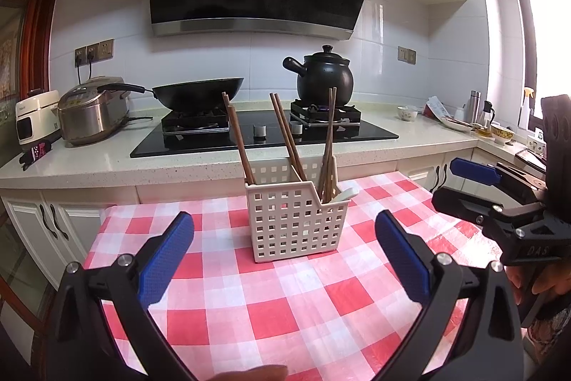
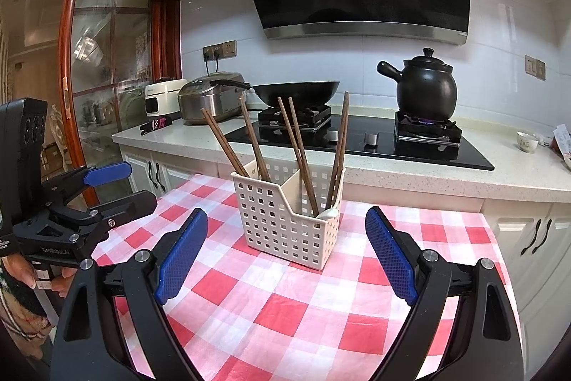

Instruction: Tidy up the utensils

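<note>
A white perforated utensil basket (image 1: 298, 224) (image 2: 285, 224) stands on the red-and-white checked tablecloth (image 1: 271, 302) (image 2: 285, 309). Several brown wooden chopsticks (image 1: 285, 134) (image 2: 299, 149) lean upright in its compartments, and a white spoon (image 1: 348, 193) (image 2: 328, 212) pokes out of the right-hand one. My left gripper (image 1: 283, 227) is open, with the basket just beyond its blue pads and nothing between them. My right gripper (image 2: 287, 225) is open too, empty, a little short of the basket. Each gripper shows at the side of the other's view, held by a hand.
Behind the table runs a counter (image 1: 107, 163) with a black hob, a wok (image 1: 200, 93), a black clay pot (image 1: 324, 77) over a lit burner, and a rice cooker (image 1: 92, 109). Bowls and bottles (image 1: 478, 116) crowd the right corner. A glass-door cabinet (image 2: 103, 77) stands at left.
</note>
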Demonstrator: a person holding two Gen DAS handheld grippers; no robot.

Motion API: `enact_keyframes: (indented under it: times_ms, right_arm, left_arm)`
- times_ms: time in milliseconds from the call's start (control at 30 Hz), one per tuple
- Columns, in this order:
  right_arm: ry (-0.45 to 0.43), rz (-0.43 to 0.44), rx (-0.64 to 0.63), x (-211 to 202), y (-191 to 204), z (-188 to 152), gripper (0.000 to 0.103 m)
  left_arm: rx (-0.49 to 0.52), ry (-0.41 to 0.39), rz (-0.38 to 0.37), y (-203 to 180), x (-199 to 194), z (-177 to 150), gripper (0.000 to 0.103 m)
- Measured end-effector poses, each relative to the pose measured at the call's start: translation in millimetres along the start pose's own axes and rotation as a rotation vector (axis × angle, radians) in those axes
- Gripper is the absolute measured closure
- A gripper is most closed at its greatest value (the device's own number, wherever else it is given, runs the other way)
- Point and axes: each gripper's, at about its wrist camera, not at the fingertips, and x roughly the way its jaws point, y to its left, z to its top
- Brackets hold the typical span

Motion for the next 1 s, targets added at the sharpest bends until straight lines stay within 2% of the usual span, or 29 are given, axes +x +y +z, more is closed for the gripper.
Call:
enact_keyframes:
  times_ms: [1000]
  right_arm:
    - [0.003, -0.015, 0.014, -3.1, -3.1, -3.8, 0.019]
  left_arm:
    - [0.002, -0.011, -0.004, -0.2, -1.4, -4.3, 0.005]
